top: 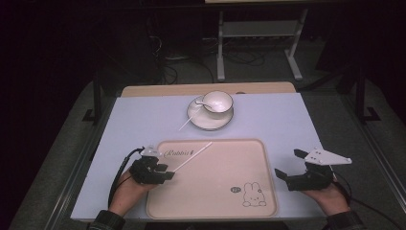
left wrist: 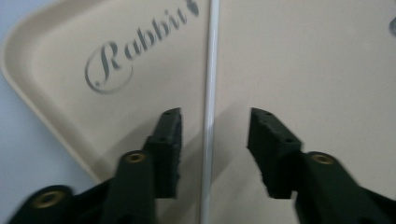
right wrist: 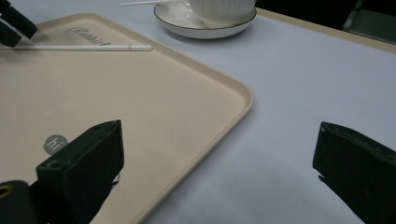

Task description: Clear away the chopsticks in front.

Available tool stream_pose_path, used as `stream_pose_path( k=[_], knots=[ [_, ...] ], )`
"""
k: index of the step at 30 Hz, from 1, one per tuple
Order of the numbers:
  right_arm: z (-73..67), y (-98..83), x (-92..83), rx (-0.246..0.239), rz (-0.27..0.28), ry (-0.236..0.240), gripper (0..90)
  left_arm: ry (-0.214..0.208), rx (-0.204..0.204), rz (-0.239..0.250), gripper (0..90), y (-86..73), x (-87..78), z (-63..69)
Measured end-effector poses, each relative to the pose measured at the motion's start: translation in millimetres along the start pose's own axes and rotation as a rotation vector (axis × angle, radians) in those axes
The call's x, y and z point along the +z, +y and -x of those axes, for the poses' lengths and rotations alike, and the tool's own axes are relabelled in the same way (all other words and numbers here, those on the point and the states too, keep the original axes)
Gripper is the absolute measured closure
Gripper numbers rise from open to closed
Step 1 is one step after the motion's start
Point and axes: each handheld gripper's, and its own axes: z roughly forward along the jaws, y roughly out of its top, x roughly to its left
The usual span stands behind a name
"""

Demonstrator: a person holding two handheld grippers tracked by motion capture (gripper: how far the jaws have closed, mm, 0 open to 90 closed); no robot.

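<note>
A thin white stick [top: 194, 156] lies slantwise on the beige tray [top: 215, 184], near its "Rabbit" lettering. My left gripper [top: 167, 172] sits low at the tray's left edge. Seen from the left gripper view, the stick [left wrist: 212, 56] runs straight up between the jaws of my left gripper [left wrist: 215, 114], with a gap on each side, so neither pad touches it. My right gripper [top: 288, 163] hovers open and holds nothing beside the tray's right edge. In the right gripper view, the jaws of my right gripper [right wrist: 219, 128] stand wide over the tray's rim [right wrist: 243, 93] and the pale tablecloth.
A white bowl [top: 218, 101] with a spoon [top: 201, 102] stands on a dark-rimmed saucer [top: 210, 122] behind the tray. A second white stick [top: 189, 120] leans off the saucer toward the front left. A rabbit drawing [top: 253, 195] marks the tray's near right corner.
</note>
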Motion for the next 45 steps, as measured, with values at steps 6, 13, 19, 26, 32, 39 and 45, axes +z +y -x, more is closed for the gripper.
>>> stream_pose_path(
  k=[6, 13, 19, 26, 32, 39, 45],
  knots=[
    [-0.6, 0.1, 0.1, 0.000, 0.001, 0.000, 1.3, -0.003, -0.016, 0.040, 26.7, 23.9, 0.7, -14.7],
    [0.1, -0.1, -0.3, 0.002, 0.003, -0.004, 1.3, 0.018, 0.028, 0.047, 16.1, 63.6, 7.1, -29.7],
    [0.7, -0.4, -0.7, 0.008, 0.004, -0.006, 1.3, 0.022, 0.054, 0.037, 14.3, 90.4, 16.7, -37.6],
    [1.1, -0.6, -1.7, 0.009, 0.008, -0.007, 1.3, 0.042, 0.075, 0.030, 14.5, 123.6, 31.6, -47.9],
    [1.2, -0.6, -1.8, 0.009, 0.009, -0.005, 1.3, 0.080, 0.085, 0.021, 22.4, 149.0, 48.7, -62.3],
    [2.4, -1.2, -2.1, 0.010, 0.011, -0.003, 1.3, 0.127, 0.063, 0.034, 39.2, 176.0, 77.2, -80.8],
    [2.8, -1.6, -2.6, 0.013, 0.013, 0.000, 1.3, 0.131, 0.059, 0.006, 48.9, 184.9, 100.0, -87.5]
  ],
)
